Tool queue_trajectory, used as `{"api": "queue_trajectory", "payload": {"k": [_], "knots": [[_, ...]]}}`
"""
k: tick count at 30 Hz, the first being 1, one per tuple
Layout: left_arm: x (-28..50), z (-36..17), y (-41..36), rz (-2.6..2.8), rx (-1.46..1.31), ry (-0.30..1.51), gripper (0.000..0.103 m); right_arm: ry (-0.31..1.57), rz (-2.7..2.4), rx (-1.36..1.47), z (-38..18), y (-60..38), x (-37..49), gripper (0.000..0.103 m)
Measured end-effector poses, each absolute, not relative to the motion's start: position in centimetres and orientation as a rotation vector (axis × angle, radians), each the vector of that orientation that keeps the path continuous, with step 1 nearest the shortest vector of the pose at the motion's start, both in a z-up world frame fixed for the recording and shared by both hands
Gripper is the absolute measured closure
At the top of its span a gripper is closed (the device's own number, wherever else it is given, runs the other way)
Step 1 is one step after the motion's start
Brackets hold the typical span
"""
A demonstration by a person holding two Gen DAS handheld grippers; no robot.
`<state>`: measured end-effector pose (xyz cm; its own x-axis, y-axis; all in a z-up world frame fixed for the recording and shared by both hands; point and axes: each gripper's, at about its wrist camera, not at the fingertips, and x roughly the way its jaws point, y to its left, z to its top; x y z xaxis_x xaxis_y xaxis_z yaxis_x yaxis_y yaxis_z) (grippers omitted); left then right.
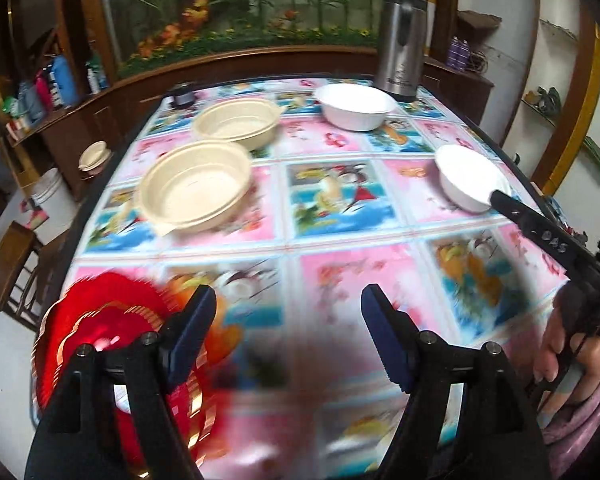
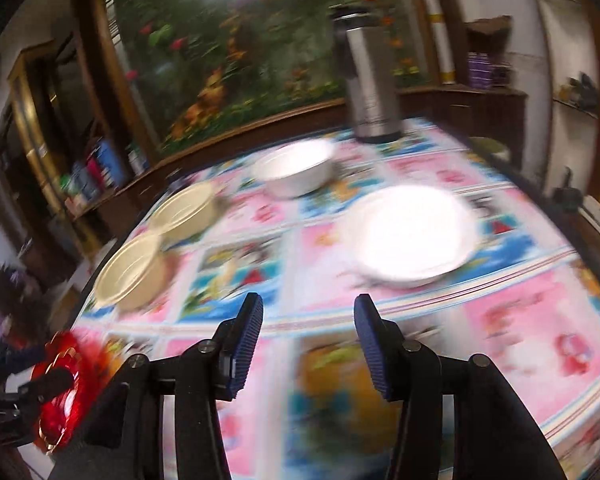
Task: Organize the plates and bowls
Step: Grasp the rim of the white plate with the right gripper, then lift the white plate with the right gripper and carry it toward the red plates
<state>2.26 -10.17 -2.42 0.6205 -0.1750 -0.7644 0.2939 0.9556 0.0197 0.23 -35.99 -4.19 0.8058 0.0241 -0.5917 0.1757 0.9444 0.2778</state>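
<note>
left wrist: both my tongs [image 1: 288,340] [image 2: 308,344] are hanging apart, empty; red plates [image 1: 100,320] stacked, bowls [image 1: 196,188] still scattered.

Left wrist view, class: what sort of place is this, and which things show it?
Probably a home dining room: a table under a cartoon-print cloth, a steel thermos flask, and cluttered wooden shelves by the wall.

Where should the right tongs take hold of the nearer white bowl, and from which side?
On the rim of the nearer white bowl, at its near edge, coming from the front with one finger inside and one outside. It sits upright and looks wider than the open right tongs, so only the thin wall seems to fit between them.
</note>
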Motion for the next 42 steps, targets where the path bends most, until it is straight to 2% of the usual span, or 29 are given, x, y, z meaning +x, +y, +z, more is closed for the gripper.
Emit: {"api": "queue_trajectory", "payload": {"k": [7,12,26,28,32,34,36,38,42], "knots": [[6.6,-1.1,-18.0,-0.339,0.188,0.832,0.028,0.611,-0.214,0.47,-4.8,-45.2,0.8,0.05],[11.0,-1.7,-23.7,-0.383,0.201,0.89,0.028,0.615,-0.212,0.598,-6.5,-49.1,2.3,0.048],[14.8,-4.7,-30.8,-0.404,0.197,1.009,0.028,0.659,-0.188,0.673,-8.3,-50.2,4.1,0.048],[14.7,-5.3,-31.3,-0.387,0.224,1.011,0.028,0.681,-0.201,0.659,-8.5,-49.9,4.6,0.051],[14.9,-6.6,-31.7,-0.396,0.232,1.041,0.03,0.729,-0.205,0.663,-9.3,-49.6,5.3,0.064],[14.9,-7.0,-31.7,-0.401,0.23,1.049,0.043,0.744,-0.206,0.669,-9.6,-49.7,5.6,0.071],[15.2,-7.6,-31.5,-0.412,0.219,1.075,0.063,0.758,-0.206,0.673,-10.0,-49.7,5.9,0.081],[15.4,-8.0,-31.1,-0.44,0.18,1.105,0.074,0.772,-0.204,0.678,-10.3,-49.6,6.0,0.087],[14.4,-8.2,-30.9,-0.464,0.183,1.101,0.087,0.741,-0.171,0.672,-10.0,-49.1,5.8,0.093]]}}
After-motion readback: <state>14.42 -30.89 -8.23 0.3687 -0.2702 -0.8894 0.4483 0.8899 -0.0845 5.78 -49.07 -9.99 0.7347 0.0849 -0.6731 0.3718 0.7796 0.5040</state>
